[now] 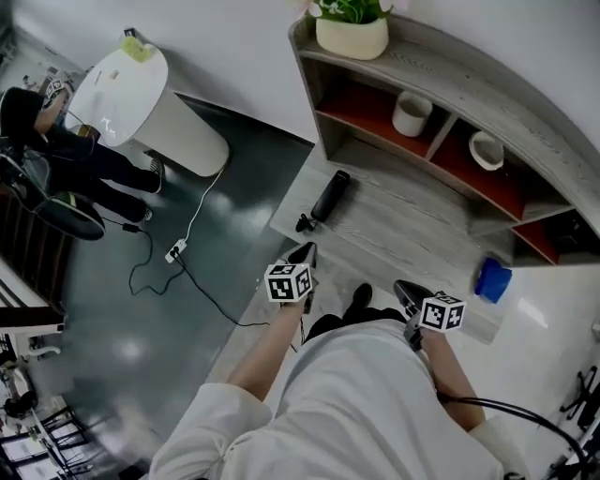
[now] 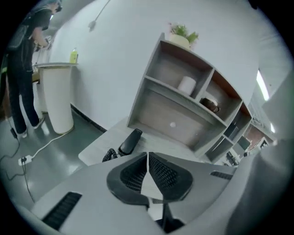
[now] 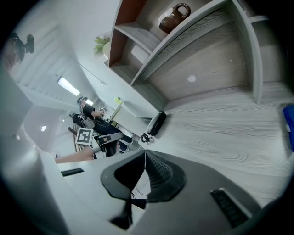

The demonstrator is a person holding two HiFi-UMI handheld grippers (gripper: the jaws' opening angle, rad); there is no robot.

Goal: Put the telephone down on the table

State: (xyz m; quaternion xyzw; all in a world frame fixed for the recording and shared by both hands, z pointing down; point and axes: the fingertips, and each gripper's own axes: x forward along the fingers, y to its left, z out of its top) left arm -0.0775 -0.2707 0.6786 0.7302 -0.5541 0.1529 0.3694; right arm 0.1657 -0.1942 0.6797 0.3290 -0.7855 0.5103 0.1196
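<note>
A black telephone handset (image 1: 329, 197) lies flat on the grey wooden table (image 1: 412, 225), its coiled cord (image 1: 304, 223) at the near end by the table's left edge. My left gripper (image 1: 306, 252) hovers just short of that edge, below the cord, apart from the handset. In the left gripper view its pads (image 2: 161, 173) meet with nothing between them, and the handset (image 2: 130, 142) lies ahead. My right gripper (image 1: 406, 288) hangs over the table's near edge, to the right. Its pads (image 3: 158, 172) also meet empty, with the handset (image 3: 157, 123) far ahead to the left.
A curved shelf unit (image 1: 441, 70) backs the table, carrying a potted plant (image 1: 352, 28), a white cup (image 1: 411, 113) and a bowl (image 1: 486, 150). A blue object (image 1: 493, 279) lies at the table's right. On the floor at left are a white pedestal (image 1: 141, 94), a cable (image 1: 175, 249) and a person (image 1: 66, 155).
</note>
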